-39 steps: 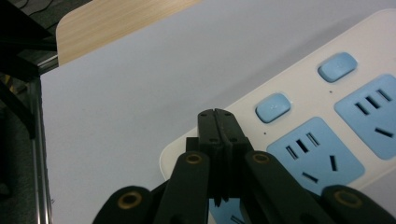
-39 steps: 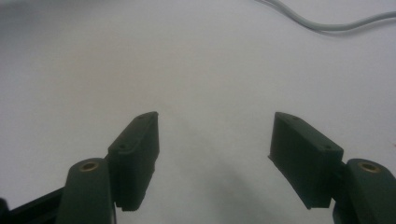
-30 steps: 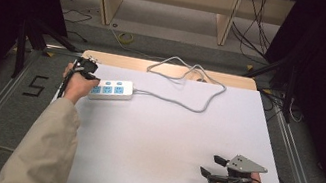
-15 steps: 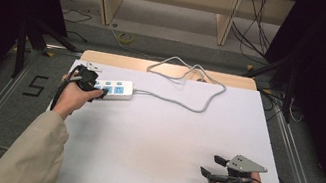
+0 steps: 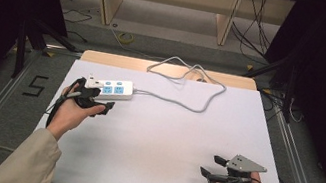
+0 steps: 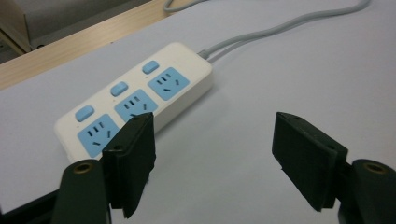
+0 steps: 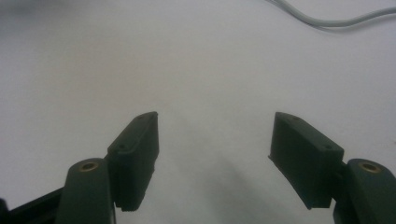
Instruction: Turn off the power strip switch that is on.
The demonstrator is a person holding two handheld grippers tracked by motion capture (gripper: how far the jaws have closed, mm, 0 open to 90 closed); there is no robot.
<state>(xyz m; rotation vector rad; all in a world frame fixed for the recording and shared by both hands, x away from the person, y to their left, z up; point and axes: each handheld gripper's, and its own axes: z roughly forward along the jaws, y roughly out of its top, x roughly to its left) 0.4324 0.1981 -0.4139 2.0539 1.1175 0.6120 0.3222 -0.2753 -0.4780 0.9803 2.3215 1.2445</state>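
- My left gripper (image 5: 97, 105) sits at about ten o'clock on the white table (image 5: 157, 141), jaws spread wide with nothing between them.
- The power strip (image 6: 135, 100) lies flat just beyond those jaws; in the left gripper view the left jaw tip overlaps its near edge, though I cannot tell whether it touches.
- I judge this as the approach step: the strip is not yet gripped.
- Next, I think, I must bring the jaws around the strip's body, or press one switch, squarely and gently.
- My right gripper (image 5: 218, 170) rests at five o'clock, jaws apart and empty, well clear of the strip.
- Count: one power strip, three blue sockets, three blue switches, one grey cord (image 5: 188, 83) looping towards twelve o'clock, two grippers.
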